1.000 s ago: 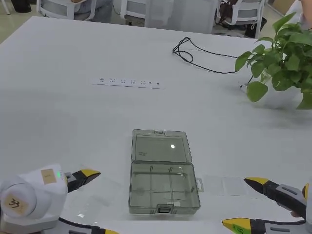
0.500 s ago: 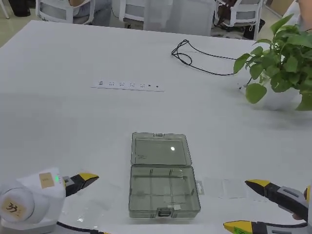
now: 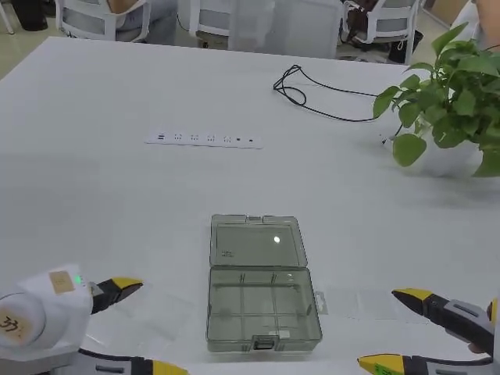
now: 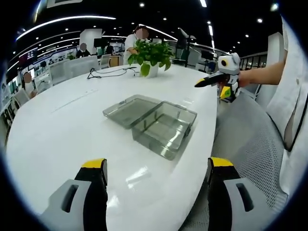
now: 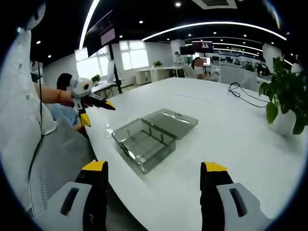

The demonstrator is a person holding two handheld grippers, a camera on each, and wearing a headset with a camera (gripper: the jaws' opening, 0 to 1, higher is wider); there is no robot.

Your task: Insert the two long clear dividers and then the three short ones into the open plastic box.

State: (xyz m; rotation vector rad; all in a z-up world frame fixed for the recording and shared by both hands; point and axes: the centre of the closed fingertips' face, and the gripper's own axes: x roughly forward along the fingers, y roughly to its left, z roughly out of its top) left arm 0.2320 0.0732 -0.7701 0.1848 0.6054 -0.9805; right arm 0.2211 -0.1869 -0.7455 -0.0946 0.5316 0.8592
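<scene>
A clear rectangular box [image 3: 264, 308] is seen open at lower centre; the left tongs [image 3: 153, 326] and right tongs [image 3: 384, 328] are held released.

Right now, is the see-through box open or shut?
Open. The plastic box has its lid folded back flat on the table, behind the bottom part, so you can look straight inside.

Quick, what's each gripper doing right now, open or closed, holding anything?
Left gripper: open, holding nothing.
Right gripper: open, holding nothing.

Open-plan office; chairs [image 3: 388, 17]; ceiling light strips [image 5: 211, 25]
</scene>
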